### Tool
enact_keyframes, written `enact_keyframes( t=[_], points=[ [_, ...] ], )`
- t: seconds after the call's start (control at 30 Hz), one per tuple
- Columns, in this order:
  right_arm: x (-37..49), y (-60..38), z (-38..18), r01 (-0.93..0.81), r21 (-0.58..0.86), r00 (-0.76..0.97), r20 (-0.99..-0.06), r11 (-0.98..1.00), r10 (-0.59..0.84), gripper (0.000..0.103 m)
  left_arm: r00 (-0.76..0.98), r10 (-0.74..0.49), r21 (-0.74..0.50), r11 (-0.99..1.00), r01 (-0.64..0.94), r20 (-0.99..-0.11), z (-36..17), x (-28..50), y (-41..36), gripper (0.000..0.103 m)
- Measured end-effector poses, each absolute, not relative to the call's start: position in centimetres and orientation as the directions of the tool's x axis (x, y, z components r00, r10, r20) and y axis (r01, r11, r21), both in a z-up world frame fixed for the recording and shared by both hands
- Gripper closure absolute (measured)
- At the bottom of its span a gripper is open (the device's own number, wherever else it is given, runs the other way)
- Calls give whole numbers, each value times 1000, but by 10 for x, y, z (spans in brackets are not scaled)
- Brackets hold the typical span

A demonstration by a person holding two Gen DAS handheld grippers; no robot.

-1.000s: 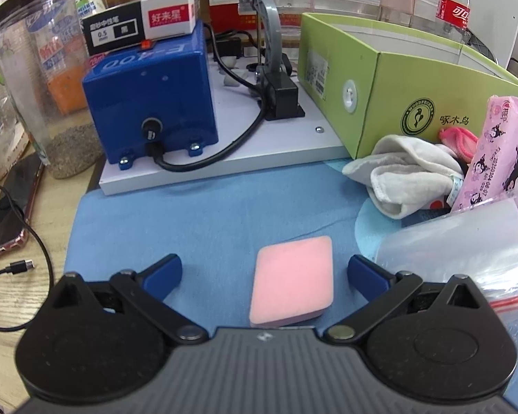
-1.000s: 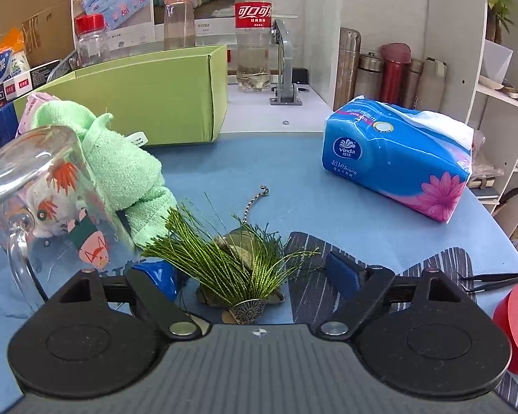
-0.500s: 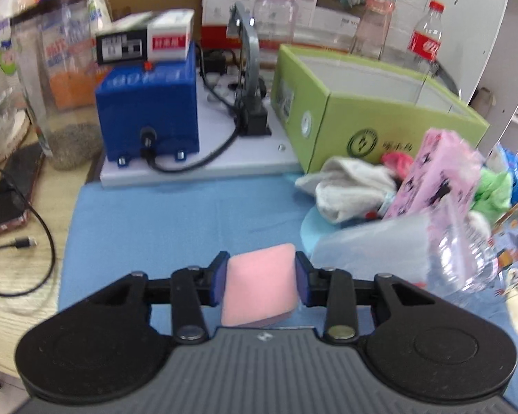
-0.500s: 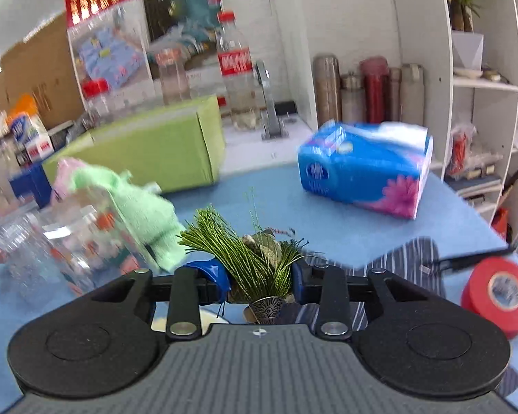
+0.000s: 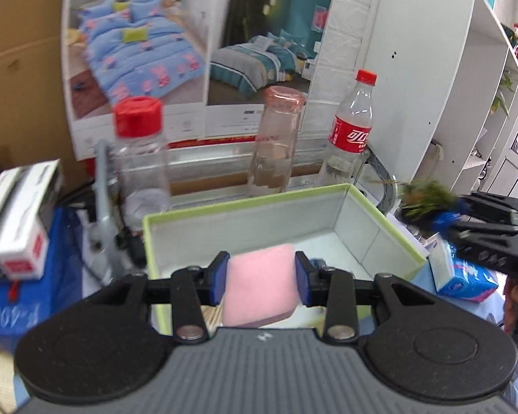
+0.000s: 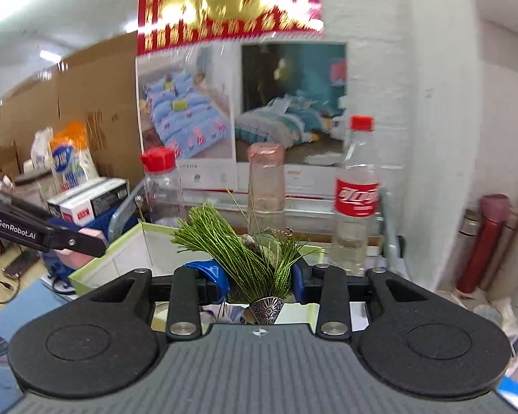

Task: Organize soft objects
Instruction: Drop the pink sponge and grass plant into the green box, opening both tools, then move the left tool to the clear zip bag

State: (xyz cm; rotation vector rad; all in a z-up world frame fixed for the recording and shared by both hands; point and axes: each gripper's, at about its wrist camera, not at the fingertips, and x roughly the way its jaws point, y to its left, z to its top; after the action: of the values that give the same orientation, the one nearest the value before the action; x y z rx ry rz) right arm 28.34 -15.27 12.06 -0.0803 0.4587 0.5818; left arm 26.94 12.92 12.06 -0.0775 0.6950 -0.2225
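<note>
My left gripper (image 5: 261,280) is shut on a pink sponge (image 5: 259,284) and holds it in the air over the near edge of the open green box (image 5: 383,217). My right gripper (image 6: 260,281) is shut on a green tassel ornament (image 6: 248,258) with a metal cap and holds it above the box's rim (image 6: 103,258). The right gripper also shows at the right of the left wrist view (image 5: 442,219), with the tassel (image 5: 428,198) in it. The left gripper shows at the left of the right wrist view (image 6: 89,241), pink sponge (image 6: 93,233) between its fingers.
Behind the box stand a red-capped clear jar (image 5: 140,158), a pink-topped glass bottle (image 5: 276,141) and a cola bottle (image 5: 350,134). A blue machine (image 5: 24,293) with small cartons (image 5: 17,220) is at left. A blue tissue pack (image 5: 462,272) lies at right. Thermos flasks (image 6: 487,241) stand far right.
Both grippers have risen from the blue mat and moved forward over the green box, carrying the sponge and the tassel. The left gripper closed on the sponge a second ago.
</note>
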Motion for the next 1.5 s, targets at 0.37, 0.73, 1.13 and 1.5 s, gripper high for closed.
enact_keyframes(
  t=[0.37,0.73,1.13,1.5],
  points=[
    [359,-111,63,-527,116,617,-630,842,473,69,741,-173,-118,985,126,-649,94,311,132,21],
    [309,-139,86,-521,98,663,-580,848,474,53,783,-117,-98,993,71,-612,106,246,145,1],
    [169,-211,84,-387,190,785,-446,902,430,47,766,-90,-82,995,49,-636,93,132,166,1],
    [113,-257,70,-213,348,849,-397,913,349,45,668,-152,-84,988,132,-729,60,157,132,0]
  ],
)
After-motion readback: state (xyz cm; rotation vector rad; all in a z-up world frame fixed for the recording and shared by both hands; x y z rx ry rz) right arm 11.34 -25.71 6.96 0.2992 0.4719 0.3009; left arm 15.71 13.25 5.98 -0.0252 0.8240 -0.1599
